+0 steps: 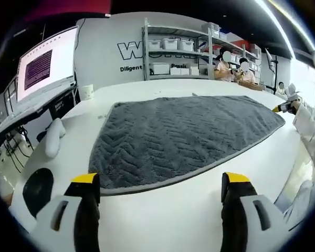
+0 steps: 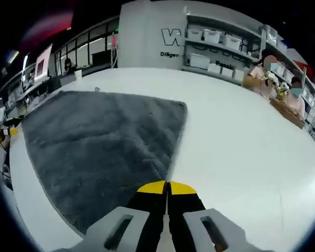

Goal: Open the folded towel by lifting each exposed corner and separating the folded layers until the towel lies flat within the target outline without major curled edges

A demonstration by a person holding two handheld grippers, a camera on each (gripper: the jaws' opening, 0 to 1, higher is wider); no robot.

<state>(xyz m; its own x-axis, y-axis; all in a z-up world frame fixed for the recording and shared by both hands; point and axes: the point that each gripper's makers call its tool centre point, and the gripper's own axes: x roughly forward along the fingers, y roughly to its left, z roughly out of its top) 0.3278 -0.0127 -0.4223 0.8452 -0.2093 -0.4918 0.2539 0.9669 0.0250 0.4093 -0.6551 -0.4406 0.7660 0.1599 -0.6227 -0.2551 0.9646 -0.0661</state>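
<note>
Across the white table [image 1: 163, 215] the grey towel [image 1: 184, 136] lies spread flat, its long axis running side to side in the left gripper view. Nearer, the left gripper [image 1: 160, 189] hovers with jaws wide apart and empty. On the towel's edge, the right gripper [image 2: 168, 187] has its jaws pressed together; whether they pinch cloth, I cannot tell.

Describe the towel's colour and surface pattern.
The towel is dark grey with a raised chevron, herringbone-like weave; the left gripper view shows it best.
</note>
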